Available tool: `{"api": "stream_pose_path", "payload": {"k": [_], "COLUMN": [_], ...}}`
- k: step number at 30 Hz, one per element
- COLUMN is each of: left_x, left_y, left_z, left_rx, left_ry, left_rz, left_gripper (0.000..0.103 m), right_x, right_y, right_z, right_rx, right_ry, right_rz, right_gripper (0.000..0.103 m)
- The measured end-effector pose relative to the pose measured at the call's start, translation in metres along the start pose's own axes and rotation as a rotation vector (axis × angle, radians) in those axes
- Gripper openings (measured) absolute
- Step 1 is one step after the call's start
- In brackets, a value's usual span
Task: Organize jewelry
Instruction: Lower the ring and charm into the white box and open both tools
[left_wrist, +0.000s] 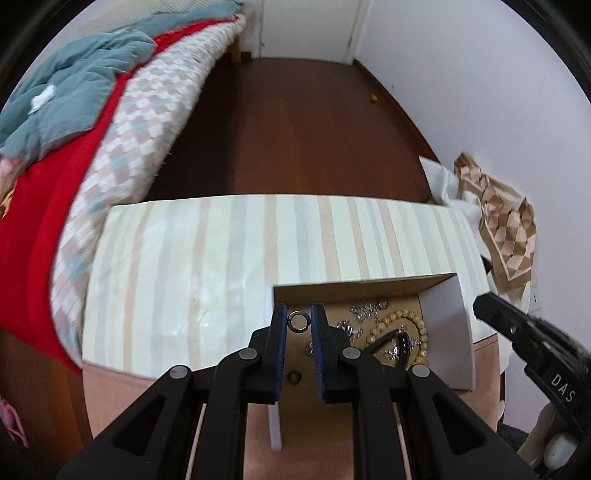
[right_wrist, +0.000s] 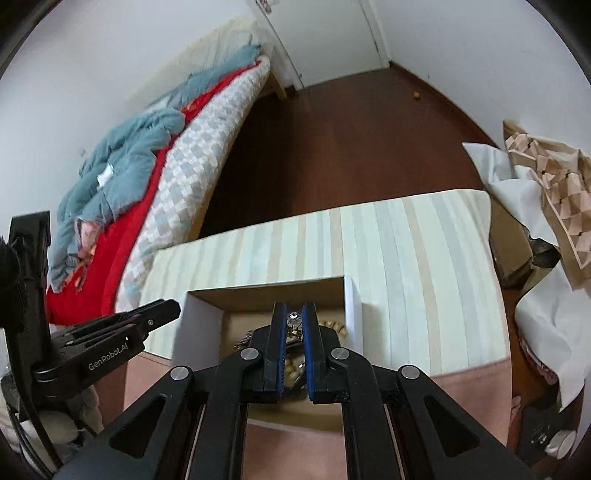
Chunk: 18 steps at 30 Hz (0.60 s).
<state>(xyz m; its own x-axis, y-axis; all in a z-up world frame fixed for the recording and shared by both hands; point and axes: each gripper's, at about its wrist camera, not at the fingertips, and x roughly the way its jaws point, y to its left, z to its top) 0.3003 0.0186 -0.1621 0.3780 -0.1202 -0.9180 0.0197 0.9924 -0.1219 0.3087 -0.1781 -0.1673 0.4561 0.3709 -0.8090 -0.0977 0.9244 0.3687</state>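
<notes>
left gripper (left_wrist: 299, 320): held over the open box (left_wrist: 448, 321), pads clamped on a small dark ring (left_wrist: 298, 321) at the tips.
right gripper (right_wrist: 294, 325): pads nearly together, a silver piece (right_wrist: 294, 325) pinched between them, low inside the box; seen at the right edge of the left view.
box contents: bead bracelet (left_wrist: 406, 332), silver chains (left_wrist: 365, 308) and a dark pendant (left_wrist: 400, 341) are laid on the brown floor, partly hidden by the fingers.
striped tabletop (left_wrist: 207, 258): box is set at its near edge.
beyond: dark wood floor (left_wrist: 295, 129); bed with red blanket (left_wrist: 44, 192) on the left; patterned paper bag (left_wrist: 498, 229) on the right; white door (left_wrist: 306, 26) farthest.
</notes>
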Motion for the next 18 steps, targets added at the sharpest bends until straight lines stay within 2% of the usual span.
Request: {"api": "stream_pose_path", "payload": {"k": [3, 8, 10, 11, 12, 13, 14, 17, 18], "left_x": [0.012, 0.013, 0.011, 0.009, 0.007, 0.004, 0.001, -0.007, -0.009], "left_y": [-0.006, -0.013, -0.012, -0.01, -0.008, -0.006, -0.003, 0.008, 0.011], "left_z": [0.007, 0.012, 0.014, 0.015, 0.015, 0.014, 0.014, 0.008, 0.006], "left_rx": [0.02, 0.027, 0.014, 0.011, 0.008, 0.003, -0.003, -0.031, -0.038], "left_ry": [0.035, 0.026, 0.017, 0.011, 0.003, -0.011, -0.021, -0.04, -0.043], "left_rz": [0.007, 0.025, 0.029, 0.031, 0.037, 0.053, 0.064, 0.08, 0.085], "left_gripper": [0.013, 0.014, 0.015, 0.024, 0.039, 0.048, 0.062, 0.064, 0.065], "right_x": [0.017, 0.034, 0.033, 0.032, 0.03, 0.027, 0.025, 0.015, 0.011], "right_y": [-0.005, -0.009, -0.01, -0.01, -0.01, -0.011, -0.011, -0.013, -0.013], "right_z": [0.011, 0.017, 0.016, 0.015, 0.015, 0.014, 0.013, 0.01, 0.009], "right_rx": [-0.007, -0.007, -0.01, -0.009, -0.008, -0.006, -0.006, -0.006, -0.011], "right_ry": [0.042, 0.087, 0.081, 0.076, 0.07, 0.062, 0.056, 0.033, 0.027], "right_rz": [-0.011, -0.036, -0.045, -0.048, -0.052, -0.052, -0.054, -0.074, -0.091], "right_gripper": [0.009, 0.01, 0.018, 0.021, 0.026, 0.029, 0.03, 0.032, 0.038]}}
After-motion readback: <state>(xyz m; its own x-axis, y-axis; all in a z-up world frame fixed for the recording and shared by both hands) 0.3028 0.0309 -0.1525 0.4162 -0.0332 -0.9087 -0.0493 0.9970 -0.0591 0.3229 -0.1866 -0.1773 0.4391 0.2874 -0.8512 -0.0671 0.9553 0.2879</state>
